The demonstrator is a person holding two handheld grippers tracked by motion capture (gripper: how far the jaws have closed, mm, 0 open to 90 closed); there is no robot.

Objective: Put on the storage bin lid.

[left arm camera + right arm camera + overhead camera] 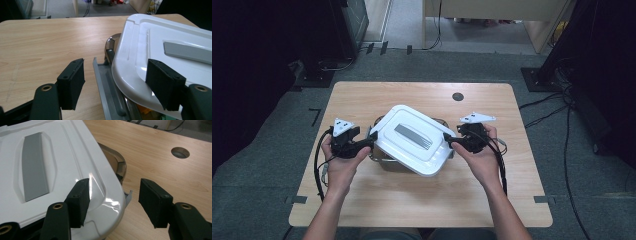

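A white rectangular lid (pixel 412 140) with a grey strip along its middle lies askew and tilted on a metal-rimmed container (pixel 381 161) in the centre of the wooden table (pixel 362 100). My left gripper (pixel 371 139) is at the lid's left edge. In the left gripper view the lid (pixel 160 37) and a grey latch flap (pixel 105 82) lie between the open jaws of that gripper (pixel 115 63), with a gap beside the left pad. My right gripper (pixel 447 139) is at the lid's right edge. The right gripper view has its jaws (pixel 114 182) astride the lid's corner (pixel 50 170), open.
A round cable hole (pixel 457 96) is in the table behind the lid. Bare wood lies all around the container. Dark stands and cables (pixel 562 100) ring the table on the carpet. Both forearms come in from the table's near edge.
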